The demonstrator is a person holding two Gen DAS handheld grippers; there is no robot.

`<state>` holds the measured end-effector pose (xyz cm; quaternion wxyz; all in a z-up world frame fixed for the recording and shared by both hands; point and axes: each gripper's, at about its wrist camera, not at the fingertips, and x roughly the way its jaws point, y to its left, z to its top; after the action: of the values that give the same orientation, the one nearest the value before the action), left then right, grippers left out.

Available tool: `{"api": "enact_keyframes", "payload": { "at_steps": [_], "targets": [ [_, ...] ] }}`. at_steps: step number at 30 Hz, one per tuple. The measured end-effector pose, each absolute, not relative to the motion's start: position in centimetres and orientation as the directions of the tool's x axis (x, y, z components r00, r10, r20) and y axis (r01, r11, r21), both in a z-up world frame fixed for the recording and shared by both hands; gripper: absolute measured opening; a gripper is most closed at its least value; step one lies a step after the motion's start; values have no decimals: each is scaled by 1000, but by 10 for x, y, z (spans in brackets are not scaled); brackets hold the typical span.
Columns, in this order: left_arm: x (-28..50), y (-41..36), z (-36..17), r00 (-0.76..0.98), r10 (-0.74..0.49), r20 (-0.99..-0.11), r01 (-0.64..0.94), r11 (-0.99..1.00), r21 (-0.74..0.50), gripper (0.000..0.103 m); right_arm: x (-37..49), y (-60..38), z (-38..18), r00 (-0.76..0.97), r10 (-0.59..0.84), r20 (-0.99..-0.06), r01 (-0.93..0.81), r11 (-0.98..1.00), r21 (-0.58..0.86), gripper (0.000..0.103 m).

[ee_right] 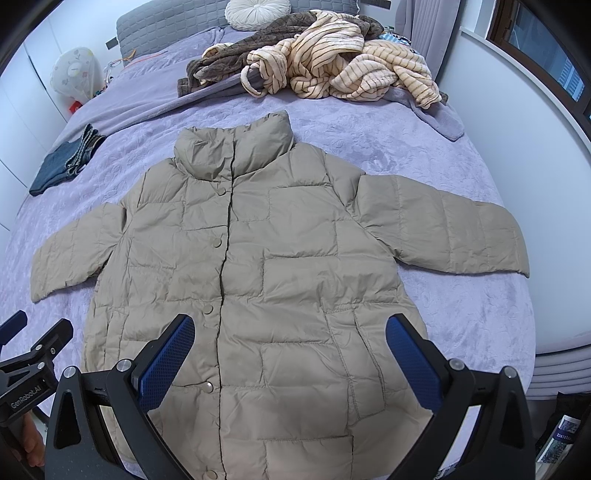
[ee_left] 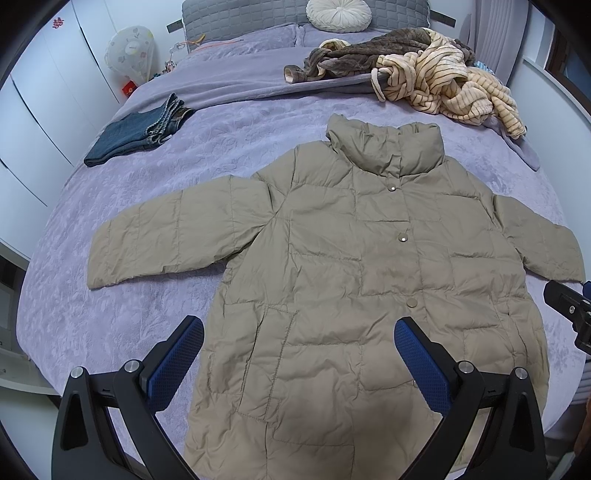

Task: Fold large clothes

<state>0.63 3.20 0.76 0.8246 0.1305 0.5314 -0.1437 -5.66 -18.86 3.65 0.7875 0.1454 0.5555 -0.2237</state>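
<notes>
khaki puffer coat spread flat on the bed, both tools hovering apart

a khaki quilted coat (ee_left: 354, 266) lies face up in the middle of the bed (ee_left: 147, 206), buttoned shut with round snaps down the front, its stand-up collar toward the headboard and both sleeves stretched out sideways. the shell is thin, crinkled and puffy, stitched into uneven rectangular panels. its hem is cut off at the bottom edge of both views, and in the left wrist view the right cuff runs close to the frame edge.

the left tool (ee_left: 299, 354) hangs above the lower front of the coat, its blue textured pads (ee_left: 173, 369) spread wide and gripping nothing. the right tool (ee_right: 290, 350) hovers over the same lower part, likewise spread and empty. whether either touches the fabric cannot be told.

the bed wears a plush lavender cover with an embossed pattern. folded blue jeans (ee_left: 136, 134) sit well apart to the left. a tangled heap of cream striped fleece (ee_left: 450, 85) and brown fleece (ee_left: 369, 55) lies beyond the collar, near a round pleated cushion (ee_left: 338, 14).
</notes>
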Motion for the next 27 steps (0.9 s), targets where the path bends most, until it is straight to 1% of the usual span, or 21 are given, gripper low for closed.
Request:
{"api": "enact_keyframes", "payload": {
  "at_steps": [27],
  "targets": [
    [8,33,1,382,-90,-920,370,927,63,103,-55,-188,36,282,-190,-941,515,857,-19,103]
  ]
}}
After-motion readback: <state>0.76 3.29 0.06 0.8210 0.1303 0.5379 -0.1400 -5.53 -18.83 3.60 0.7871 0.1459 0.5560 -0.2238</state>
